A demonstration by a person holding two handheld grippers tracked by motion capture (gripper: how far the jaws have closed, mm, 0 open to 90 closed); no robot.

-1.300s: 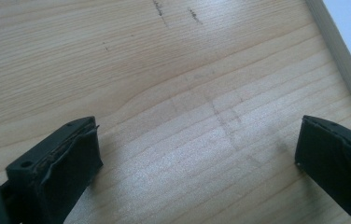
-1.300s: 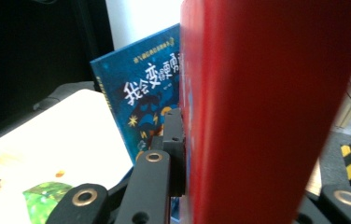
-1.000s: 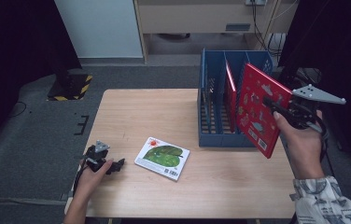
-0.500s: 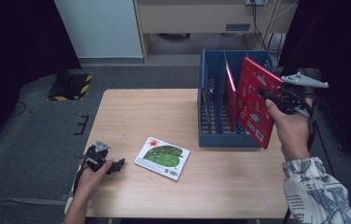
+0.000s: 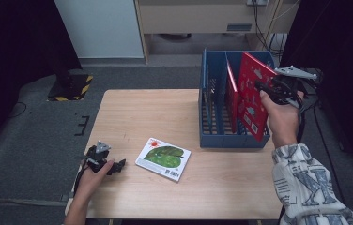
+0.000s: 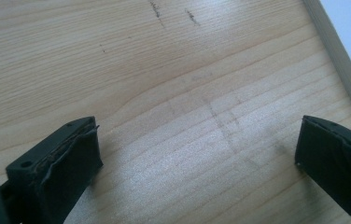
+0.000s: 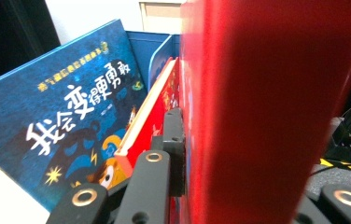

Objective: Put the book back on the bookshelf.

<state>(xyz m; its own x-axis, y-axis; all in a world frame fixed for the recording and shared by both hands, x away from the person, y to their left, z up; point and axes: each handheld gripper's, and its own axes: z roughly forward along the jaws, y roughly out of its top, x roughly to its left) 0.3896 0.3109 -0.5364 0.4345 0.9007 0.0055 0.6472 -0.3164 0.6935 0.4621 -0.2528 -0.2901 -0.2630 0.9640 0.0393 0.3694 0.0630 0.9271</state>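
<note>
two books already stand in the blue rack (image 5: 221,136) at the far right of the table (image 5: 132,112): a red one (image 5: 231,93) leaning in a middle slot and a blue one (image 7: 57,107) that we see past our right tool. we judge the sorting about halfway through. the right tool (image 5: 264,88) is clamped on the big red book (image 5: 252,101), jaws closed flat against its covers, holding it upright over the right end of the rack, its lower edge hanging over the rack's right wall; it is not yet set down in a slot. one book is left: the green book (image 5: 162,158) lying flat near the middle of the table, untouched. our left tool (image 5: 113,165) rests at the near left of the table with jaws wide apart and nothing between them, just left of the green book, whose pale edge (image 6: 346,70) shows beside it.

hard to make out: which slot the big red book is over, since the book hides the rack floor there. we cannot tell whether its lower edge touches the rack. the blue book's place among the slots is unclear to us.
</note>
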